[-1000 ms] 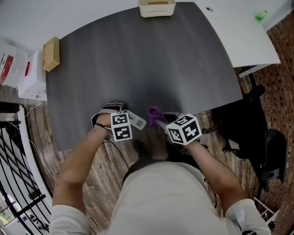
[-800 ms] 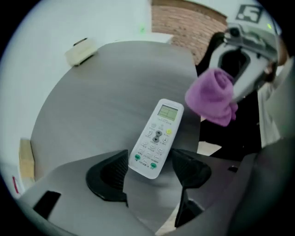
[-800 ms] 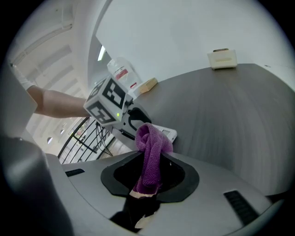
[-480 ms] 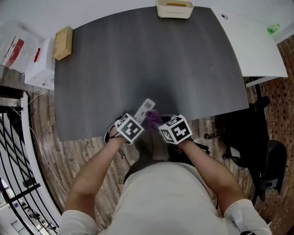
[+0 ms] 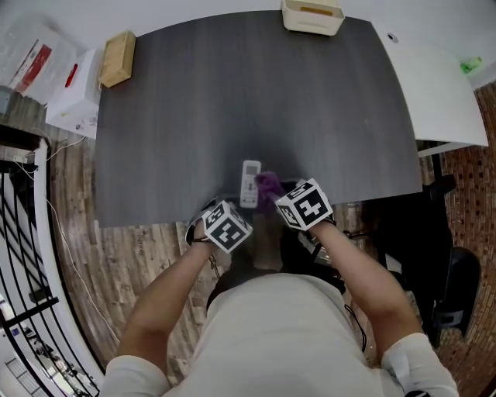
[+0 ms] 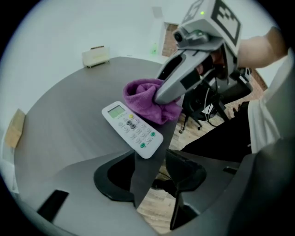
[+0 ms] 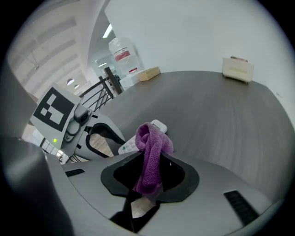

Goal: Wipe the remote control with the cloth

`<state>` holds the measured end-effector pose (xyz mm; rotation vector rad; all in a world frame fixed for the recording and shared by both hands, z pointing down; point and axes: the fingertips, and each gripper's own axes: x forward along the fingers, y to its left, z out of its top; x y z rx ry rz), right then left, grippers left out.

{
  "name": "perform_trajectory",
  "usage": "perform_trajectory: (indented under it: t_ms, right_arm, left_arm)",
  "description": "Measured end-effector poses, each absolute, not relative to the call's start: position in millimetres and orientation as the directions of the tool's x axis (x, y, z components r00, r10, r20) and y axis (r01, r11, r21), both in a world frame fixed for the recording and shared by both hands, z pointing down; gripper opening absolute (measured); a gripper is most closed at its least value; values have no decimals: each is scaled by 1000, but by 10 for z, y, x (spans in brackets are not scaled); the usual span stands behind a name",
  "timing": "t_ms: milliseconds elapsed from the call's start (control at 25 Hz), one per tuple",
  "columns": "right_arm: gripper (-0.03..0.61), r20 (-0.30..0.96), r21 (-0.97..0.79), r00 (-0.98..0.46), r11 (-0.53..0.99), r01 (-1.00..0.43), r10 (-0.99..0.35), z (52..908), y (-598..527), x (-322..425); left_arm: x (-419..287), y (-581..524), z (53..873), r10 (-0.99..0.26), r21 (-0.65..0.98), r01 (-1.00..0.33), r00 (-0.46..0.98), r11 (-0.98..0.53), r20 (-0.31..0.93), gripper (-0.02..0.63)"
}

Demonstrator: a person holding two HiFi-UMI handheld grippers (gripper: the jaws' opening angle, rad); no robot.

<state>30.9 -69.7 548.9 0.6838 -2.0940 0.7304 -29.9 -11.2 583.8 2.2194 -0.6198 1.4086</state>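
Right claw [image 7: 148,183] tilted down; gripping cloth [image 7: 155,142]

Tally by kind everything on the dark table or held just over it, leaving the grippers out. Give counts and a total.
remote: 1
cloth: 1
wooden block: 1
cream box: 1
Total: 4

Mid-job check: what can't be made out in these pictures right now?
Right gripper view: the cloth hides most of the remote.
Left gripper view: print on the remote is too small to read.
Head view: the cream box is cut off by the top edge.
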Motion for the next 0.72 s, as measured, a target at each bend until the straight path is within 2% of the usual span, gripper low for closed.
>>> perform_trajectory:
  t_ms: [160,360,520,720]
  right_arm:
    - [107,847,-95,-466,788,-608,-257,5295,-1048,256]
    - [107,909,89,-348,922,-376,-229,5297,-1323,-63]
    - [106,948,118,-268,971,-209,-173,5417,-1223,-196]
    - [106,954,28,-293,992,-127,-64,5380,-790,-258]
  left_arm:
    - [-349,-185,5840,-229,55,-618,371,-784,900,137]
    - [-260,-169,5845,-269,22,-623,370,-782,889,123]
    - [-195,-164,5886,-293,-17,-623,343,-782,892,121]
    - [-194,-186,5864,-302,-11,-652,337,-758,892,121]
